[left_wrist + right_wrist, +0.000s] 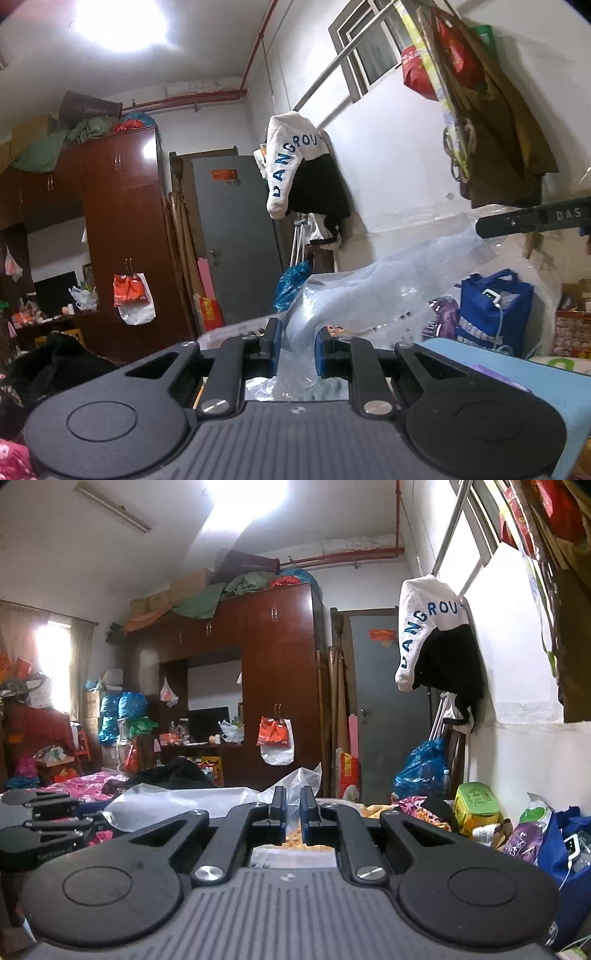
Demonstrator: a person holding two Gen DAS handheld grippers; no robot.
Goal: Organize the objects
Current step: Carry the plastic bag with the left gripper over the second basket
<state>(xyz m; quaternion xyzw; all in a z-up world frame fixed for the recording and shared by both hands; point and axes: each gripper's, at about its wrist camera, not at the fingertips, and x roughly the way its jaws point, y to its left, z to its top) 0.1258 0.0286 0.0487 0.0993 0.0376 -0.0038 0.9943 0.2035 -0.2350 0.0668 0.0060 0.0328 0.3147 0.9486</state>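
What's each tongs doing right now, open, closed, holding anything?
Left tongs: closed on the clear plastic bag.
Right tongs: closed on a fold of the same clear plastic bag.

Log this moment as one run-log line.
left gripper: shut on clear plastic bag | right gripper: shut on same bag's other edge | bag: lifted between both

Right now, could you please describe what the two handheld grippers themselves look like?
Both look alike: the left gripper and right gripper have matte black linkage arms with silver pivot screws, two round black discs at the base, and a grey ribbed body with a small logo. The fingers carry blue pads. The right gripper, seen from the left camera, shows white "DAS" lettering. No cables or sleeves are visible.
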